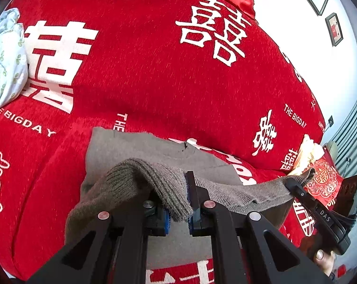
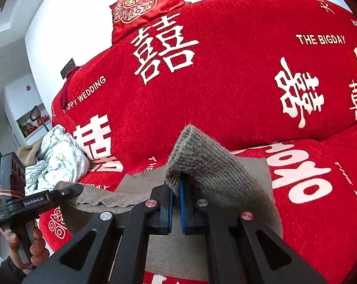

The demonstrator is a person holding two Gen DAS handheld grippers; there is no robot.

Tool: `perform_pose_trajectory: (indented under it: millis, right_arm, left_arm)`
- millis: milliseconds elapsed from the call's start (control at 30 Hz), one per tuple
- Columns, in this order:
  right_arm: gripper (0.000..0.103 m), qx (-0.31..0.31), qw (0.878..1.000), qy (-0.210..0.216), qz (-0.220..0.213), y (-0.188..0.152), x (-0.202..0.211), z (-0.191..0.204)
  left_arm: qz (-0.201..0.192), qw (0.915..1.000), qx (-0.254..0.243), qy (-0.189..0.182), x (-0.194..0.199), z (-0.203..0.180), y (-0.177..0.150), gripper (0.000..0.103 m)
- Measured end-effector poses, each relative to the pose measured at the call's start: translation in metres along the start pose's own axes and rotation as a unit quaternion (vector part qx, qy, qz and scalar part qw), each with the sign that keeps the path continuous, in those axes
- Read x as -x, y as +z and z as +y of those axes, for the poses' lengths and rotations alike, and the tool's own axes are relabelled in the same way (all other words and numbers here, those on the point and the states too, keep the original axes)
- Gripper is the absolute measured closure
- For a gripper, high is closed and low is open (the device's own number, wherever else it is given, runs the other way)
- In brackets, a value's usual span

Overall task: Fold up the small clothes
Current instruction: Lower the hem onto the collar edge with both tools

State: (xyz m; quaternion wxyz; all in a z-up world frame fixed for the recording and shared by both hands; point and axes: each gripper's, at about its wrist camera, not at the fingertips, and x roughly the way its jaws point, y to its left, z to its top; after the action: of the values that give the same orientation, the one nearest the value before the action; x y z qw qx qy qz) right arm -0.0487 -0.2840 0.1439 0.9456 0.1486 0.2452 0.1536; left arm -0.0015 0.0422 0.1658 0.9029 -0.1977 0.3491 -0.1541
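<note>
sweater lies on the red blanket, near edge lifted | left tongs clenched on its ribbed hem | right tongs clenched on the hem too | risk: knit could be pulled from the pads if the edge is stretched, skewing the fold

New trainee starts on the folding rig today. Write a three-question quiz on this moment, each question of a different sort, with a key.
1. True or false: the left gripper and the right gripper are both shut on the grey-brown ribbed knitted garment.
2. Multiple choice: the red sofa cover with white lettering reads A) HAPPY WEDDING, B) HAPPY BIRTHDAY, C) GOOD LUCK.
3. Fill in: the crumpled pale floral cloth lies on the garment's ___ side, as the right wrist view shows it.

Key: 1 true; 2 A; 3 left.
</note>
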Motion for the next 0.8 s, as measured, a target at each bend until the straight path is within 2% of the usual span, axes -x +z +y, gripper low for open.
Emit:
perform_pose_trajectory:
  millis: [433, 800]
  right_arm:
    - [0.098, -0.005, 1.0, -0.008, 0.003, 0.012, -0.022, -0.008]
    - [0.098, -0.032, 0.999, -0.013, 0.024, 0.022, -0.062, -0.032]
  left_arm:
    - [0.006, 0.9999, -0.009, 0.002, -0.022, -0.002, 0.02, 0.092]
    - [0.026, 0.9995, -0.011, 0.011, -0.063, 0.002, 0.039, 0.092]
